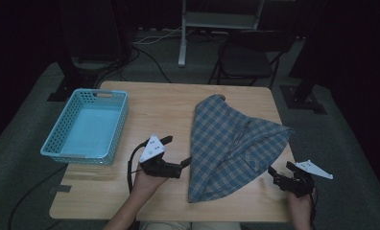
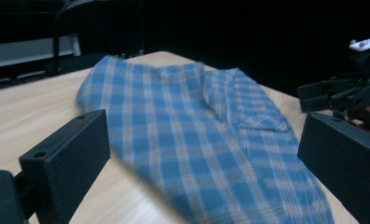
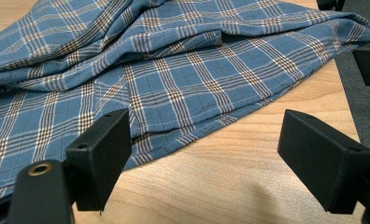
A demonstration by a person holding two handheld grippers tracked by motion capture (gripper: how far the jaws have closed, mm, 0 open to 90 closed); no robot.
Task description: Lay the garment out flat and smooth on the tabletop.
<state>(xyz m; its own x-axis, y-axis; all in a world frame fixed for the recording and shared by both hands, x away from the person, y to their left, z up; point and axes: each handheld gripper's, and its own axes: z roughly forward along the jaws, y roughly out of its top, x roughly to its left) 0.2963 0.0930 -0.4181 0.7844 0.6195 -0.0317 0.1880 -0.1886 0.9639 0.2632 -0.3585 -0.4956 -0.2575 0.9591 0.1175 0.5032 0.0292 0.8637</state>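
Note:
A blue plaid shirt (image 1: 231, 143), loosely folded into a wedge, lies on the right half of the wooden table (image 1: 154, 110). My left gripper (image 1: 177, 152) hovers at the shirt's left edge, pointing right, open and holding nothing. In the left gripper view the shirt (image 2: 188, 130) spreads between and beyond the wide-apart jaws of this gripper (image 2: 204, 156). My right gripper (image 1: 280, 170) is at the shirt's near right edge, pointing left, also open. In the right gripper view its jaws (image 3: 211, 156) stand over bare wood just short of the shirt's hem (image 3: 174, 70). The right gripper (image 2: 342, 93) also shows beyond the cloth.
A light blue plastic basket (image 1: 85, 155) sits on the table's left side with nothing in it. Behind the table stand a dark folding chair (image 1: 248, 57) and a metal stand, with cables on the floor. The near table edge runs just under both hands.

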